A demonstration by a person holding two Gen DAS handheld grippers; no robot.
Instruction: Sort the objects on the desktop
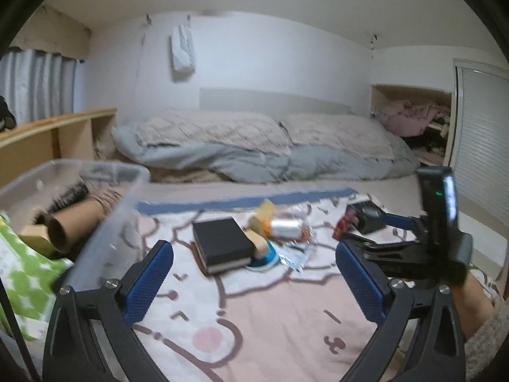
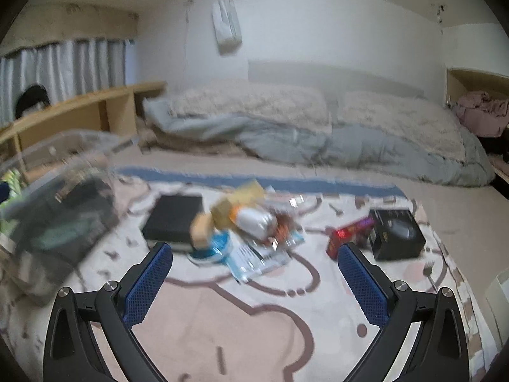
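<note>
A bedroom: a pink cartoon-print blanket [image 2: 254, 318] with a blue far edge is spread over the bed in front of a rumpled grey duvet [image 2: 318, 140] and two beige pillows. The objects to sort lie toward the blanket's far edge. A black book [image 1: 221, 243] sits left of centre, with a wooden block [image 1: 257, 242] and a blue round thing [image 1: 265, 256] touching its right side. Beside them lie a yellow packet [image 2: 241, 200], a white bottle [image 2: 257, 219] and crinkled clear wrappers. A red box [image 2: 346, 235] and a black box [image 2: 396, 234] sit near the right edge, a fork [image 2: 429, 270] just in front of them. At the left edge a clear plastic bin [image 1: 105, 216] holds a cardboard tube [image 1: 73, 222] and a green-checked pack. All printing is too blurred to read. The left gripper [image 1: 254, 280] and right gripper [image 2: 254, 280] both hover with jaws wide apart, holding nothing
</note>
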